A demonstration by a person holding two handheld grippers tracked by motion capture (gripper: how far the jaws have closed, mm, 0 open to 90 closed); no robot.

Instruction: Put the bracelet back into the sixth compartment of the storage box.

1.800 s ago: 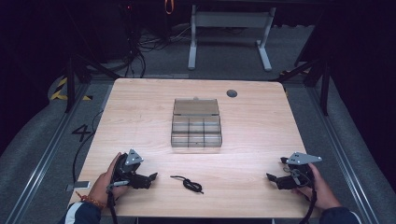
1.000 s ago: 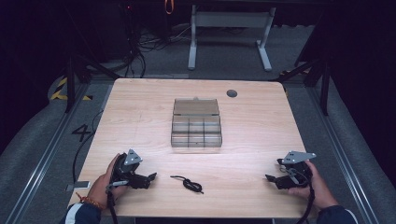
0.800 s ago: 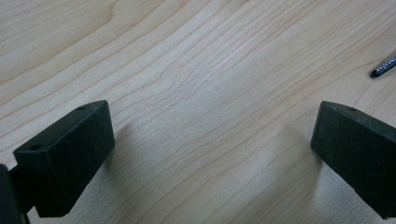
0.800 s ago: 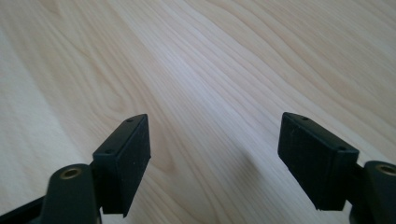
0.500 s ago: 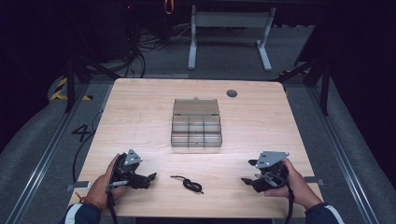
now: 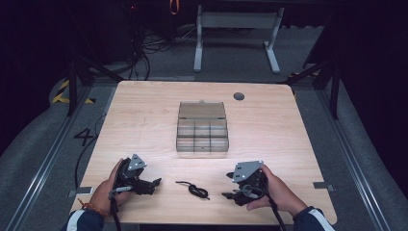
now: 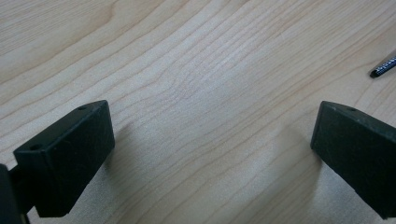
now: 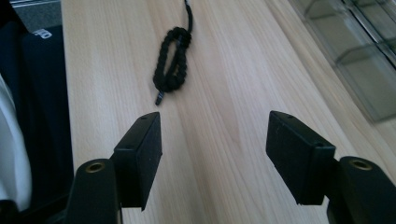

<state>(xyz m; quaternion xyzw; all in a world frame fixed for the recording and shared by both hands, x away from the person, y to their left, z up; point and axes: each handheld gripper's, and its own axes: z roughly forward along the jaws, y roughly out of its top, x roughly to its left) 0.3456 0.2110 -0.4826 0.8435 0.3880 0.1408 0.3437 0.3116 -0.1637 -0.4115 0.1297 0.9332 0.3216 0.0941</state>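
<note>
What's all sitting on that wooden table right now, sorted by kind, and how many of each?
Black knotted cord: 1
Clear compartment box: 1
Hand-held grippers: 2, the left gripper and the right gripper, both with jaws apart and nothing between them; the right one's jaws have just been closing.
Total: 4

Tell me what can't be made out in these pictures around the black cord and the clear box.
- Black cord: in the high view too small to read its knot; in the right gripper view its far end runs off the top edge.
- Clear box: contents unclear through glare in the high view; cut off by the right edge in the right gripper view.
- Left tool: a dark tip is cut off.
</note>
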